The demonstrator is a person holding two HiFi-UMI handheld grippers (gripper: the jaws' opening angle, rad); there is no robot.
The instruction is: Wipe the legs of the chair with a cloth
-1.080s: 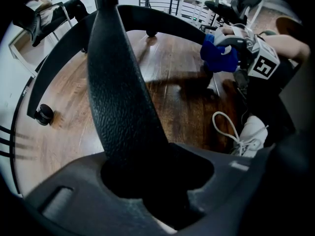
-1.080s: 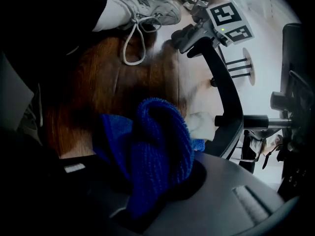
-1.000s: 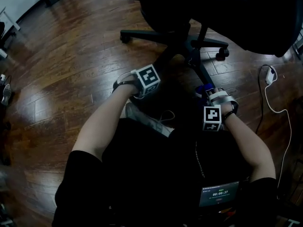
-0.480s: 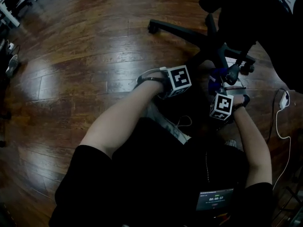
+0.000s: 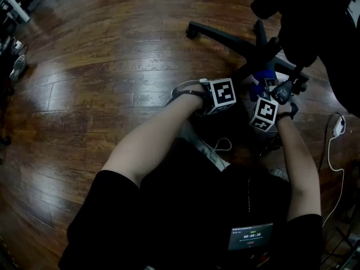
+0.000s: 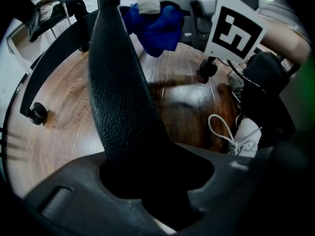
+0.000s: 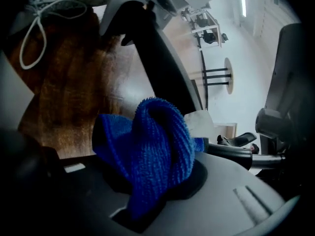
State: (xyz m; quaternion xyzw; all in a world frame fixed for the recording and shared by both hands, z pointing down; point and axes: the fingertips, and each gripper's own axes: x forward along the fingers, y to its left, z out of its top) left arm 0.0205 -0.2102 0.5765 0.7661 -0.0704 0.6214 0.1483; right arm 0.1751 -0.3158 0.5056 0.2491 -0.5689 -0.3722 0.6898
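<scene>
Cloth (image 7: 147, 151) is clamped in the right gripper (image 7: 142, 205) for wiping. At its nine o'clock, the left gripper (image 6: 157, 186) clamps a chair leg (image 6: 123, 92), probably steadying it.

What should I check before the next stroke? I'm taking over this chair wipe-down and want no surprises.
1. Cloth clamped in right tongs: ok.
2. Left tongs closed on the chair leg, holding it: ok.
3. Cloth touching the leg: cannot tell; it sits close beside it.
4. Shoelace clear of the leg: ok, lying apart on the floor.
5. Leg surface already clean: cannot tell.
</scene>
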